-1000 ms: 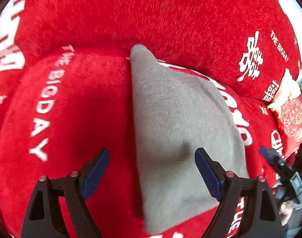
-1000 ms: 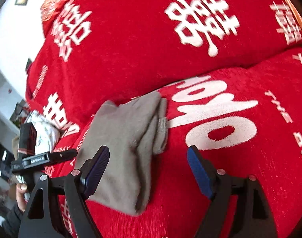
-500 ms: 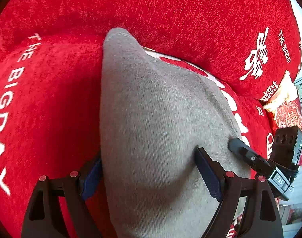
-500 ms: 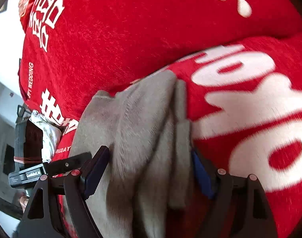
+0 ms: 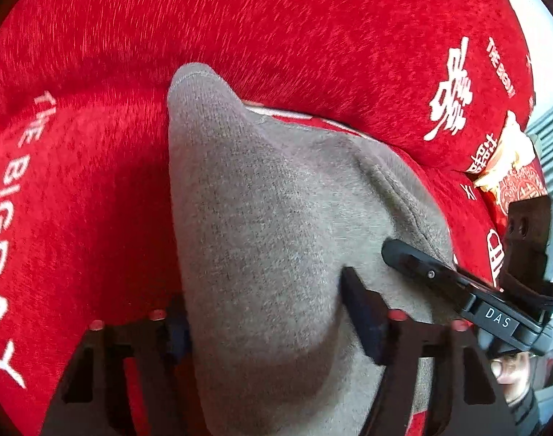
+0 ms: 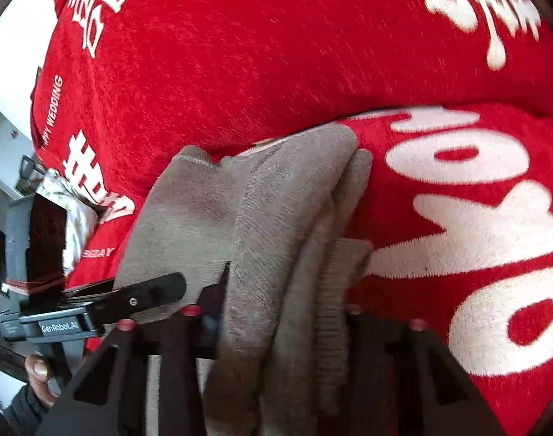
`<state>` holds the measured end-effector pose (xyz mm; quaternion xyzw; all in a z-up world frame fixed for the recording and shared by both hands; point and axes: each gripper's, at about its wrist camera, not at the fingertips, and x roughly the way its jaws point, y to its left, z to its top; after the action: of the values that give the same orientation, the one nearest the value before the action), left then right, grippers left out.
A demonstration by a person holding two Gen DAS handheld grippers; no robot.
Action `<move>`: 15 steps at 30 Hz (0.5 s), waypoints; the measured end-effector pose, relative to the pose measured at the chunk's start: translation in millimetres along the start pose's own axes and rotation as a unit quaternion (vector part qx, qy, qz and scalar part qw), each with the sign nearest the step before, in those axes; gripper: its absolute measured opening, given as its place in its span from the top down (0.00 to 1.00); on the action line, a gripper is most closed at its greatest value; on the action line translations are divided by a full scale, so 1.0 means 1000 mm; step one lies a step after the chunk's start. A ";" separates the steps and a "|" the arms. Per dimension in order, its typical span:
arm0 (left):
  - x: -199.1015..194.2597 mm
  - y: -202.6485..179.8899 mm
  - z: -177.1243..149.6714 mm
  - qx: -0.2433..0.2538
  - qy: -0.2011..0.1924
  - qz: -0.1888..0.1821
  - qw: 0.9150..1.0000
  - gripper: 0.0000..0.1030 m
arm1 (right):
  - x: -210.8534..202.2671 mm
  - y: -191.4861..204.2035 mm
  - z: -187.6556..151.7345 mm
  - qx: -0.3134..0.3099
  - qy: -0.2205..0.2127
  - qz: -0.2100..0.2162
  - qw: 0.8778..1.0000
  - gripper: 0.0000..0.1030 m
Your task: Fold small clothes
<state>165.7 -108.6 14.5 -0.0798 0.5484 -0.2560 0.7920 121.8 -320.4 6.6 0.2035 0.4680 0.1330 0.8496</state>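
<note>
While its jaws are closing, the left hand-held gripper straddles the near end of the grey garment, cloth bulging up between the blue pads. Just beside it, the right hand-held gripper is also closing, with the garment's bunched, layered folds squeezed between its fingers. In the left view the right one's black finger rests on the cloth at the right. The garment lies on the seat cushion of a red sofa cover printed with white lettering, its far corner reaching the crease under the backrest. A patterned cushion sits far right.
</note>
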 end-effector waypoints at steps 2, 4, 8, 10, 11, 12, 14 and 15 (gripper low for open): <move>-0.006 -0.002 0.001 0.005 -0.005 0.002 1.000 0.47 | -0.003 0.009 0.000 -0.010 -0.004 -0.019 1.000 0.65; -0.011 -0.001 0.000 0.000 -0.008 -0.003 1.000 0.50 | -0.007 0.014 -0.001 -0.006 -0.009 -0.022 1.000 0.66; -0.018 -0.003 -0.003 -0.002 -0.010 -0.006 1.000 0.54 | -0.014 0.020 -0.003 -0.002 -0.016 -0.025 1.000 0.66; -0.021 -0.005 -0.005 0.001 -0.009 -0.003 1.000 0.55 | -0.018 0.023 -0.005 -0.004 -0.016 -0.029 0.999 0.67; -0.024 -0.004 -0.007 -0.001 -0.009 -0.004 1.000 0.56 | -0.019 0.026 -0.006 -0.005 -0.015 -0.031 0.999 0.67; -0.025 -0.005 -0.007 -0.003 -0.009 -0.005 1.000 0.56 | -0.022 0.028 -0.006 -0.007 -0.016 -0.032 0.999 0.67; -0.031 -0.006 -0.010 -0.007 -0.008 -0.007 1.000 0.57 | -0.026 0.035 -0.007 -0.010 -0.017 -0.034 0.999 0.67; -0.032 -0.007 -0.011 -0.006 -0.008 -0.007 1.000 0.57 | -0.028 0.038 -0.008 -0.012 -0.017 -0.036 0.999 0.67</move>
<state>144.8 -97.2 40.0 -0.0900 0.5435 -0.2573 0.7940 98.5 -296.6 41.6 0.1785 0.4588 0.1048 0.8641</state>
